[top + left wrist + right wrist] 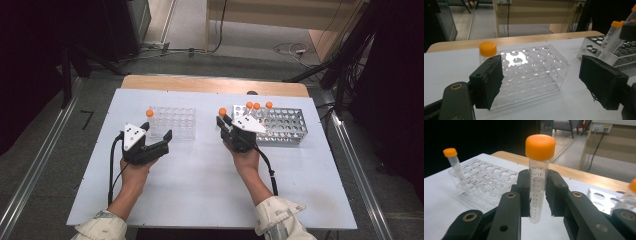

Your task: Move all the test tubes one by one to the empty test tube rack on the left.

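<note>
Standing upright between the right gripper's [537, 195] pads, an orange-capped tube [538, 180] is clamped above the white table [200, 180], between the clear rack [172, 122] and metal rack [285, 125]. Left gripper [544, 80] is spread wide, holding nothing, before the clear rack.

The left jaw hides the lower part of the orange-capped tube [488, 50].

left tongs [159, 136]: jaws apart, bare | right tongs [224, 125]: clamped, upright
</note>
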